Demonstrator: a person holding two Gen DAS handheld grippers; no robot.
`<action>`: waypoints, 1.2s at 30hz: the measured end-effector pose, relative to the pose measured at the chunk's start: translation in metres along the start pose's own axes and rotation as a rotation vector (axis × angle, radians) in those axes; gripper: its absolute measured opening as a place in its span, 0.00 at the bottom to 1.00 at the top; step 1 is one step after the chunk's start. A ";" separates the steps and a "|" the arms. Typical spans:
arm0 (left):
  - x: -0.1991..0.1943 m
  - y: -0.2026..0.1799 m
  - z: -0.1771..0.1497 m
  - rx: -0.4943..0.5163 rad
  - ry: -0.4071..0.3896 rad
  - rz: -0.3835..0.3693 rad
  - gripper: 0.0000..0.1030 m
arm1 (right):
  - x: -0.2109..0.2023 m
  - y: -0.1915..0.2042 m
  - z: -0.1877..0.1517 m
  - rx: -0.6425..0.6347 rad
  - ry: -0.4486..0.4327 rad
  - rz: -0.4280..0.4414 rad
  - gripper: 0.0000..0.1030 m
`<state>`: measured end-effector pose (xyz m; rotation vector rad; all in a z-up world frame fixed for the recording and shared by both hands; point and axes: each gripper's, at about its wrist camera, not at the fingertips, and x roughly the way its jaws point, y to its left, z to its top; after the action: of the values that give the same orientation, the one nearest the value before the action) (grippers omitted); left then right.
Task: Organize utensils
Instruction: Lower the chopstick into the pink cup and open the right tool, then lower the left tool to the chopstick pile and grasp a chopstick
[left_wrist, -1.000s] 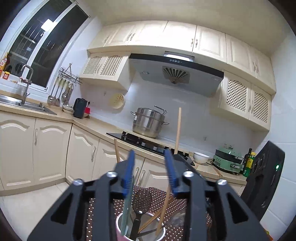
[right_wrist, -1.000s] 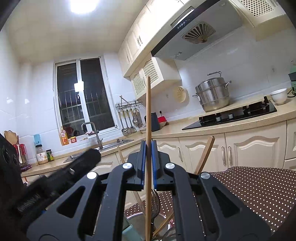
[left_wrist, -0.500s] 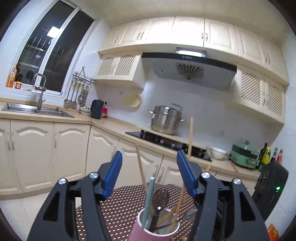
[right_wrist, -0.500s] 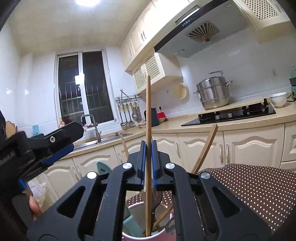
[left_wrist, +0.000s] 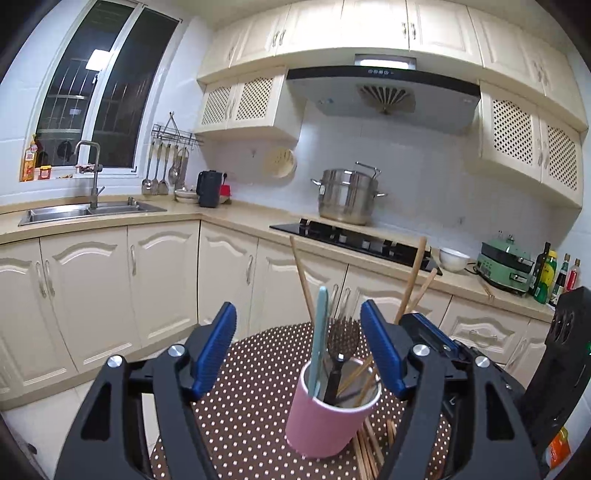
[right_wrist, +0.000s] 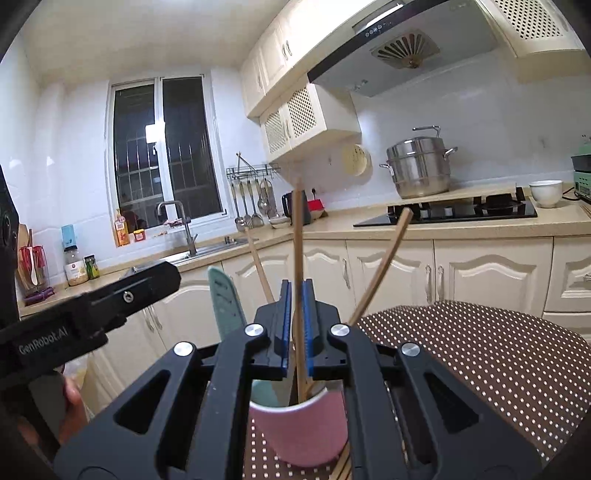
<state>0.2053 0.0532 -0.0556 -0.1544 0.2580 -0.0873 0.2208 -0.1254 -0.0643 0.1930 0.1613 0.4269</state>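
A pink cup (left_wrist: 327, 419) stands on the brown polka-dot table (left_wrist: 258, 369). It holds a teal utensil (left_wrist: 319, 332), a black slotted spatula (left_wrist: 341, 350) and several wooden chopsticks (left_wrist: 303, 280). My left gripper (left_wrist: 299, 354) is open, its jaws wide on either side of the cup, pulled back from it. In the right wrist view my right gripper (right_wrist: 296, 325) stands just above the pink cup (right_wrist: 303, 428). Its jaws are slightly parted around an upright wooden chopstick (right_wrist: 297, 258) whose lower end is in the cup.
More chopsticks (left_wrist: 364, 446) lie on the table beside the cup. Behind are cream cabinets (left_wrist: 159, 280), a sink (left_wrist: 88, 210), a hob (left_wrist: 354, 240) with a steel pot (left_wrist: 347, 197), and a white bowl (left_wrist: 454, 258). The left gripper's body (right_wrist: 92, 317) shows at left in the right wrist view.
My left gripper has opened wide, let go of the teal utensil and drawn back from the cup. My right gripper has lowered the chopstick into the cup and loosened its jaws.
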 end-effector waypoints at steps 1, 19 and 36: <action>-0.002 0.000 0.000 0.000 0.003 0.004 0.66 | -0.002 0.000 -0.001 0.002 0.007 -0.004 0.07; -0.044 -0.037 -0.007 0.138 0.097 0.040 0.73 | -0.061 -0.004 0.003 0.015 0.076 -0.098 0.10; 0.013 -0.048 -0.074 0.058 0.637 -0.141 0.75 | -0.083 -0.060 -0.042 0.110 0.338 -0.248 0.58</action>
<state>0.1952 -0.0063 -0.1217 -0.0831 0.8797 -0.2851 0.1617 -0.2084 -0.1083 0.2048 0.5358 0.2007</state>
